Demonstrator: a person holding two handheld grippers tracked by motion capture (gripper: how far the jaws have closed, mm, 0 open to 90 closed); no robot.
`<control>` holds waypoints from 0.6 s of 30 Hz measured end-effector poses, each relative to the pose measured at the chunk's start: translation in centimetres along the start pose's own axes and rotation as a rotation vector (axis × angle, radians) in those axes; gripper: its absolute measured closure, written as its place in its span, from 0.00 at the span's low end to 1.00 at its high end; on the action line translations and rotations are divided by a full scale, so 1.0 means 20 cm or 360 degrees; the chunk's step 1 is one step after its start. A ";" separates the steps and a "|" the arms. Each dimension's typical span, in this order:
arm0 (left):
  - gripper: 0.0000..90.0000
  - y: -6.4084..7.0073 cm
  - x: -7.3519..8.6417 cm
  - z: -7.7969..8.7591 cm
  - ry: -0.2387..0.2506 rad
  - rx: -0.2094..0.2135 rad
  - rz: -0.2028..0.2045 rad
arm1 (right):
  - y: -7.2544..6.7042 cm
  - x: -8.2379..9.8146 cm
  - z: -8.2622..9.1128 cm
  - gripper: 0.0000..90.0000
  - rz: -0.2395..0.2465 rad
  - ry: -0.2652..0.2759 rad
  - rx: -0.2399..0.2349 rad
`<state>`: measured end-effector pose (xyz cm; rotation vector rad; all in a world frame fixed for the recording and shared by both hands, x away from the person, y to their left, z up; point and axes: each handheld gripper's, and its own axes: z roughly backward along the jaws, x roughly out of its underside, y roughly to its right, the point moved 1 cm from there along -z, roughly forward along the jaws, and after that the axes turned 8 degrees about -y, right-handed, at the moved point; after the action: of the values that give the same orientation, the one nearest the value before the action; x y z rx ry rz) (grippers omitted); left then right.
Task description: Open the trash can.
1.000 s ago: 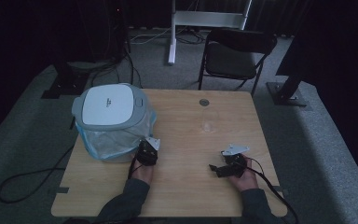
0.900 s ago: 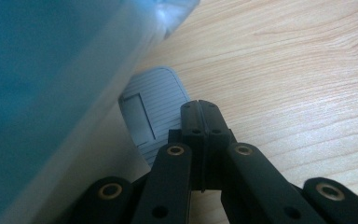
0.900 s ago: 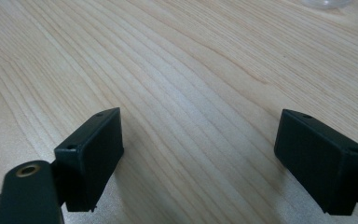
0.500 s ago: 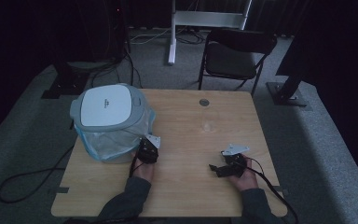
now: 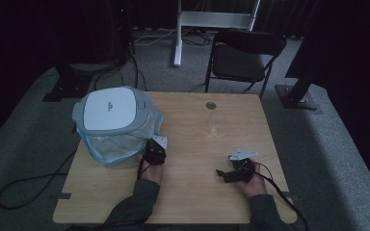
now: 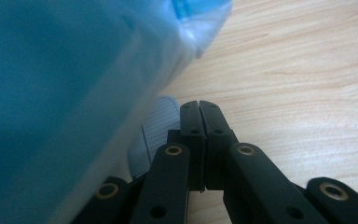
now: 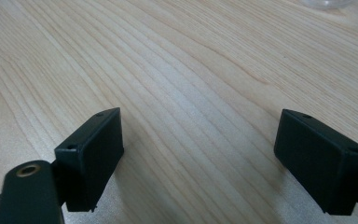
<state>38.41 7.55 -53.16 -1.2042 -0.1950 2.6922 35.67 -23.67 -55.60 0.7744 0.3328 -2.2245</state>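
— Dim room, wooden table [image 5: 188, 192], grey carpet around it. Where is the work item?

— Rice cooker [image 5: 111, 108], white-lidded and wrapped in a clear bluish plastic bag [image 5: 120, 147], stands at the table's left side.

— Left gripper [image 5: 155, 148]?

— Right against the bagged cooker's lower right flank. Its own view shows the jaws pressed together, nothing between them, plastic just beside them.

— Right gripper [image 5: 220, 173]?

— Resting low over bare wood, well apart from the cooker, jaws spread wide and empty.

— Anything else?

— Clear glass [image 5: 214, 126] mid-table; black folding chair [image 5: 243, 60] beyond the far edge.
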 end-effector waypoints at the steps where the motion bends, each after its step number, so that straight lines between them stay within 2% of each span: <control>1: 1.00 0.00 0.00 -0.01 -0.0013 0.0002 0.0014 | 0.00 0.00 0.00 0.16 0.0000 0.0000 0.0000; 5: 1.00 0.01 0.02 -0.01 0.0009 0.0001 0.0003 | 0.00 0.00 0.00 0.16 0.0000 0.0000 0.0000; 8: 1.00 0.00 0.02 -0.01 0.0034 -0.0015 0.0032 | 0.00 0.00 0.00 0.16 0.0000 0.0000 0.0000; 13: 1.00 0.00 0.03 -0.01 0.0014 -0.0029 0.0031 | 0.00 0.00 0.00 0.16 0.0000 0.0000 0.0001; 18: 1.00 -0.01 0.03 -0.02 -0.0005 -0.0009 0.0044 | 0.00 0.00 0.00 0.16 -0.0001 0.0000 0.0000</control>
<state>38.30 7.96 -53.76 -1.2127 -0.1879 2.7192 35.65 -23.63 -55.61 0.7747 0.3331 -2.2249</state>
